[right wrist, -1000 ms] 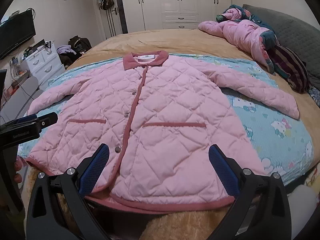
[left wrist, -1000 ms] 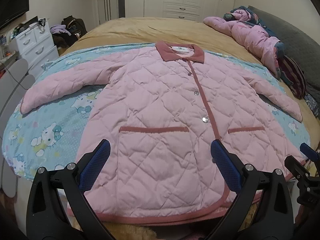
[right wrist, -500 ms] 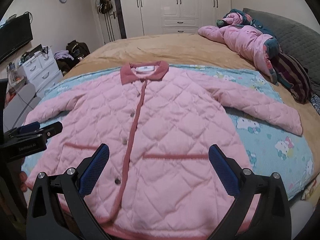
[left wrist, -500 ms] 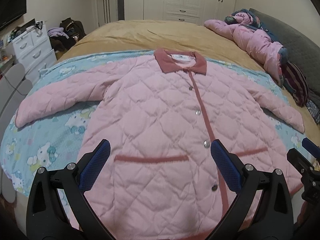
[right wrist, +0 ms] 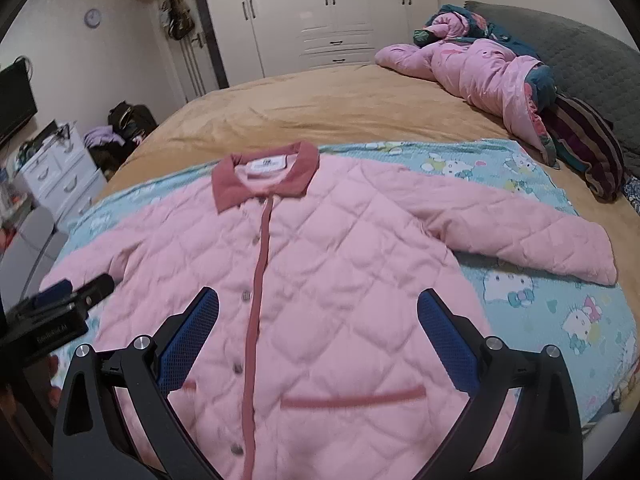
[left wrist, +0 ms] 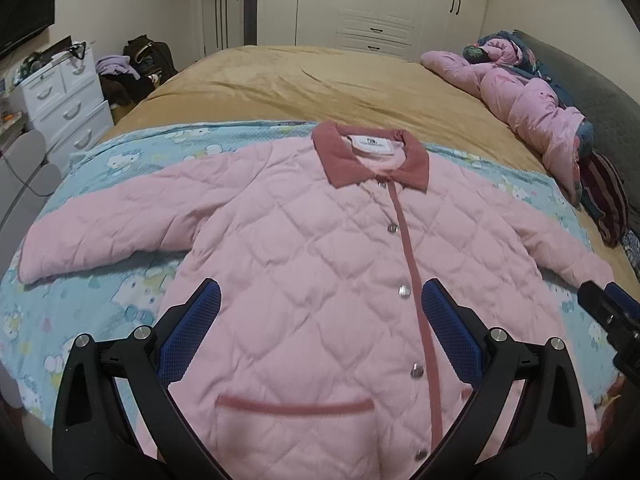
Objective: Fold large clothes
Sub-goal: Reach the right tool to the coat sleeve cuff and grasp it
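Nothing folded yet: the pale pink quilted jacket with a dusty-rose collar (left wrist: 320, 280) lies flat and buttoned, front up, across the middle of both views on a light blue cartoon-print blanket (left wrist: 100, 308) over a tan bed (left wrist: 320, 84).

At the left of the left wrist view, one sleeve (left wrist: 104, 236) stretches out toward the blanket's edge. This puffy, diamond-stitched padding looks springy; a fold laid over it may well bounce open, and that sleeve could drag off the bed edge if pulled carelessly.

In the lower centre, the left tool (left wrist: 320, 320) hovers over the chest, its blue mesh pads wide apart and gripping nothing. A pinch here risks catching only the top layer, or a slick metal snap (left wrist: 404, 291) by the rose placket.

In the right wrist view, the right tool (right wrist: 318, 324) is likewise spread wide and empty above the body. The far sleeve (right wrist: 520, 236) angles toward the right edge of the frame. Uneven pulls would skew the hem.
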{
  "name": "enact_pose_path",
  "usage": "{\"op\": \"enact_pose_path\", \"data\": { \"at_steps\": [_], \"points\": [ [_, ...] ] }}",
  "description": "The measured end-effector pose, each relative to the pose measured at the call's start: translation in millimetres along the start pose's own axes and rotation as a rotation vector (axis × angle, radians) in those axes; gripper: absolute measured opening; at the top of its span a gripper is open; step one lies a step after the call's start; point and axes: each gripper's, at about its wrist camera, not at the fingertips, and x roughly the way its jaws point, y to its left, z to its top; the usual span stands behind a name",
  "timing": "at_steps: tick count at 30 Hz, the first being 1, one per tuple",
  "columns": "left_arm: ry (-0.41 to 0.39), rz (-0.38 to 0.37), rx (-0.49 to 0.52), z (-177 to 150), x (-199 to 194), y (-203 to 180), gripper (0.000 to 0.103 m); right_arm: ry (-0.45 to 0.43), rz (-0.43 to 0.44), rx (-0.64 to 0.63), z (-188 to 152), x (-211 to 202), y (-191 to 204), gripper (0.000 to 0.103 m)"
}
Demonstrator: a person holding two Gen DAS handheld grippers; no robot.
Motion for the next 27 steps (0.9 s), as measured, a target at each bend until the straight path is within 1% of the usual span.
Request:
{"op": "enact_pose_path", "data": {
  "at_steps": [4, 7, 8, 10, 13, 17, 19, 21, 24, 27],
  "points": [
    [0.012, -0.015, -0.001, 19, 17, -9, 0.094, -0.014, -0.02, 0.044, 23, 17, -6, 0.099],
    [0.018, -0.013, 0.003, 32, 30, -17, 0.094, -0.036, -0.042, 0.103, 43, 30, -18, 0.099],
    [0.015, -0.025, -0.003, 37, 35, -18, 0.094, -0.043, -0.044, 0.119, 48, 33, -22, 0.099],
    [0.017, -0.026, -0.014, 42, 44, -21, 0.094, -0.052, -0.06, 0.156, 56, 41, -33, 0.099],
    [0.02, -0.024, -0.017, 51, 60, -28, 0.094, -0.065, -0.105, 0.23, 66, 56, -58, 0.099],
    [0.035, -0.01, -0.003, 59, 81, -39, 0.094, -0.089, -0.177, 0.313, 68, 71, -93, 0.099],
    [0.041, -0.013, 0.0, 62, 92, -44, 0.094, -0.084, -0.214, 0.346, 67, 80, -113, 0.099],
    [0.053, -0.031, 0.009, 65, 103, -53, 0.094, -0.078, -0.247, 0.376, 64, 85, -132, 0.099],
    [0.058, -0.025, 0.036, 68, 117, -68, 0.094, -0.072, -0.29, 0.418, 57, 92, -161, 0.099],
    [0.07, -0.035, 0.041, 72, 129, -81, 0.094, -0.05, -0.33, 0.453, 50, 101, -188, 0.099]
  ]
}}
